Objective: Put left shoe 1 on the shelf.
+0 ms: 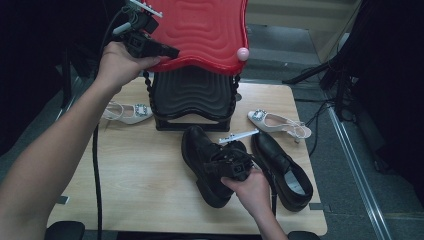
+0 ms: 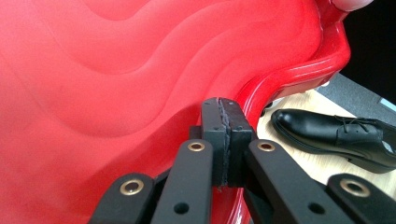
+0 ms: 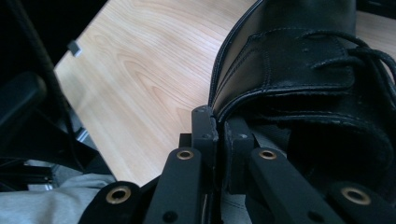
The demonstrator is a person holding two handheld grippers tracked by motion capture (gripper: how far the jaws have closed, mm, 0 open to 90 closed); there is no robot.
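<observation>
On the far left of the worktop (image 1: 135,175) a white heeled shoe (image 1: 126,113) lies beside the black box base (image 1: 192,97). Above it the left gripper (image 1: 167,51) has its fingers pressed together at the rim of the red lid (image 1: 205,30), apparently pinching that edge and holding the lid raised and tilted. Right of centre, the right gripper (image 1: 217,166) has its fingers clamped on the collar of the nearer black lace-up shoe (image 1: 205,160), which sits on the worktop just in front of the box. Its partner, the second black shoe (image 1: 282,170), lies beside it, and another white heeled shoe (image 1: 277,122) rests behind.

The step looks like loading the shoe into the open box. Doing it well likely means keeping the lid high and steady, lifting the shoe by the collar without letting the toe droop, and clearing the base wall.

The left gripper view shows the closed fingers (image 2: 224,140) right at the lid's rim; the right gripper view shows the leather edge caught between the fingers (image 3: 205,135). The high view gives the layout.
</observation>
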